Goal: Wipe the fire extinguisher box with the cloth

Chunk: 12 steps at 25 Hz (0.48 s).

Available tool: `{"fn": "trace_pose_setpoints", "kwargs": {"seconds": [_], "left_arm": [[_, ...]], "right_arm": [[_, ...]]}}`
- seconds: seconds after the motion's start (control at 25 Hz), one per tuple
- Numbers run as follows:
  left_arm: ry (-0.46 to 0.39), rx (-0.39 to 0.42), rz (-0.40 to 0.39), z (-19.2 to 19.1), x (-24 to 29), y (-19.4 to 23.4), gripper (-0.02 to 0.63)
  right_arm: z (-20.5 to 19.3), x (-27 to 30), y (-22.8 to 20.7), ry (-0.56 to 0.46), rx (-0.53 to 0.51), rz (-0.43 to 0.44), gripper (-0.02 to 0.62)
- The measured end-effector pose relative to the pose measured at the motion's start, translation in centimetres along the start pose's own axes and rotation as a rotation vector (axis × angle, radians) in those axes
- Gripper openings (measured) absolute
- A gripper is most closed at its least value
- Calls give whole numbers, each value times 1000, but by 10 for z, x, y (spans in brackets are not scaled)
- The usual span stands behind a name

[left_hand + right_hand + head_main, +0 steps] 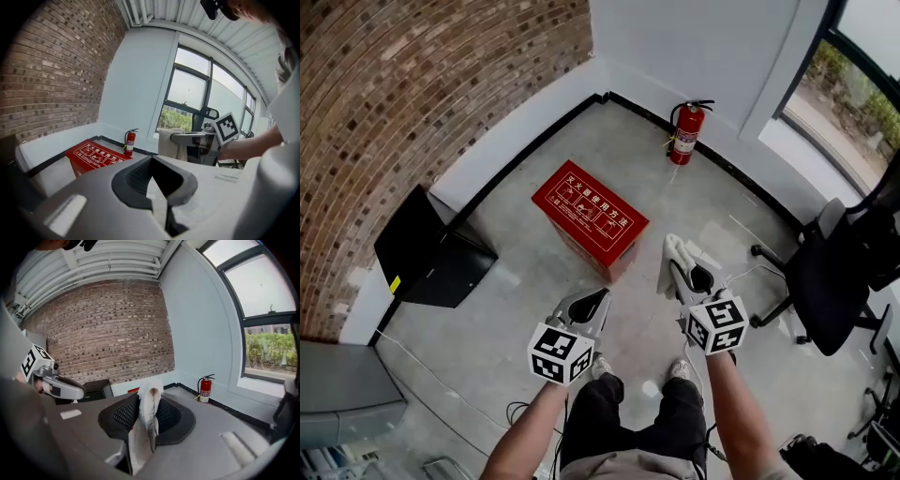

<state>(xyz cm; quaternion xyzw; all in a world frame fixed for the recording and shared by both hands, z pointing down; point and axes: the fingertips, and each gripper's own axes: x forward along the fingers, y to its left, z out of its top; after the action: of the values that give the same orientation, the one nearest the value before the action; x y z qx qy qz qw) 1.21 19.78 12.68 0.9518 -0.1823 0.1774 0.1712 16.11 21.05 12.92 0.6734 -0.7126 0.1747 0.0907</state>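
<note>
Though near wall (502,141), box (589,211) edges unobstructed.

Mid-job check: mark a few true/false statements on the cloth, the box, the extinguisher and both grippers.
1. The white cloth is clamped in the right gripper. True.
2. The left gripper holds a second cloth. False: its jaws stand apart, with nothing between them.
3. The cloth lies on the red rectangular fire extinguisher box. False: it is held clear of the box.
4. The red fire extinguisher stands on the floor by the white wall. True.
</note>
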Motion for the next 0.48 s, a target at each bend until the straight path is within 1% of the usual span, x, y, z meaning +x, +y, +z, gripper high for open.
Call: {"fn": "trace_pose_setpoints", "kwargs": {"seconds": [0.08,0.24,0.36,0.48], "left_arm": [[-9,-7,21,-9,22,7,0],[-41,-11,85,-41,72,26,0],[-55,-17,140,-78,103,45,0],[-50,-5,170,-121,126,64,0]], "right_arm": [[-19,32,-26,2,-10,10,104],[-76,99,-76,12,-38,31,103],[-125,144,-94,11,-60,62,101],[-167,182,-102,-24,-54,80,101]]}}
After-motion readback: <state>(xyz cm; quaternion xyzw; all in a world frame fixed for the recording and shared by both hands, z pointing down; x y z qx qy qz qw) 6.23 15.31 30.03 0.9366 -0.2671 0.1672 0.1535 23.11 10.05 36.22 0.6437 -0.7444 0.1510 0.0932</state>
